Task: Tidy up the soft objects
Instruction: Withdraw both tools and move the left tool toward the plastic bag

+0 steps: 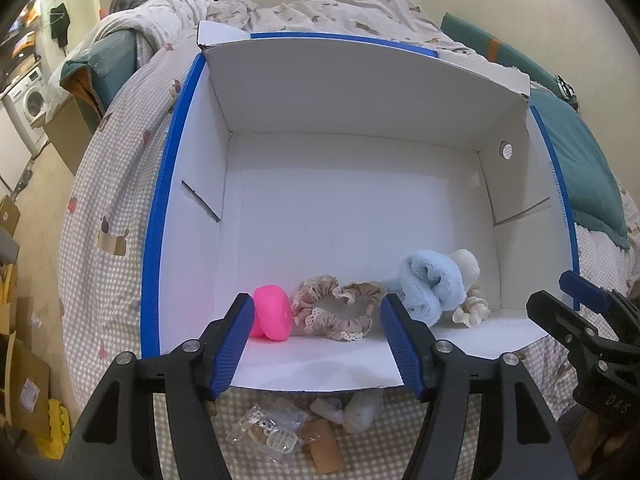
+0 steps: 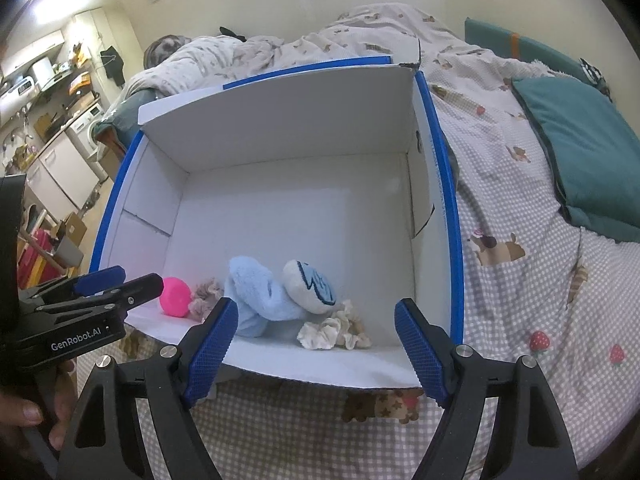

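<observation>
Left wrist fisheye: mounted behind the left gripper (image 1: 318, 344), looking forward and down along its 2 spread blue-padded fingers. Close range, just outside the near wall of the open white cardboard box with blue-taped rim (image 1: 156, 240); box interior fills 10 to 2 o'clock. The right gripper (image 1: 568, 300) intrudes at 4 o'clock.

Right wrist fisheye: mounted behind the right gripper (image 2: 316, 340), same forward-down facing, close, set further right; the box (image 2: 448, 200) leans toward 11 o'clock. The left gripper (image 2: 120, 284) enters at 9 o'clock.

Shared field: box interior, checked beige bedspread (image 1: 104, 200) (image 2: 520, 288), teal pillow (image 1: 576, 168) (image 2: 580, 152).
</observation>
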The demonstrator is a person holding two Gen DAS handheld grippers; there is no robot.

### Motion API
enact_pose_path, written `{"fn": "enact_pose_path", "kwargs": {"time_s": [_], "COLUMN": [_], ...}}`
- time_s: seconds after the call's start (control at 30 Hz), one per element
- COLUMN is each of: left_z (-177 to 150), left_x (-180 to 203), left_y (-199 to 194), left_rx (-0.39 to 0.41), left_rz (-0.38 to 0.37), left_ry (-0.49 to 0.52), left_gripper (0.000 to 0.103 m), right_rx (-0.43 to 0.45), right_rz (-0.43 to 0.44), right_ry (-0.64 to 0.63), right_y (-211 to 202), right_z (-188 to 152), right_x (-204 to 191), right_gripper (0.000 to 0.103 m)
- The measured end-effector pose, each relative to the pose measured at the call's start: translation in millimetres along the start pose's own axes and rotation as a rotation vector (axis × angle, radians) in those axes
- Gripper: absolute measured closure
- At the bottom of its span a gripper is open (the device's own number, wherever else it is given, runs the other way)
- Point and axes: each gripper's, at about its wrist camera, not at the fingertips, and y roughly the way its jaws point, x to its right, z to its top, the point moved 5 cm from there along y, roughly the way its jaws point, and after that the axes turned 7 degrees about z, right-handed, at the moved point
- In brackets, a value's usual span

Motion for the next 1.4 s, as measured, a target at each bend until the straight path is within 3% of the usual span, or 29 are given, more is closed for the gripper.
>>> {"fn": "enact_pose_path", "kwargs": {"time_s": [0.9,1.23,1.4], "left_z": [-4,-18,-35], "left_x": [-8,-34,-53], "left_y": [-11,-47,-60], "left_rx": [0.012,0.035,0.029], "left_rz": [0.015,0.018,0.041], "left_ry": [-0.01,-0.06,-0.094], "left_gripper": [0.041,0.041,0.041], "right_rx": [0.004,0.072,0.043], "right_rz": [0.007,0.09,0.118], "right_ry": [0.009,0.009,0.013], "right_y": [-1,-30,-34], "right_z": [-1,-14,-38], "right_x": [-3,-25,-39], "right_gripper": [0.018,0.018,0.018]}}
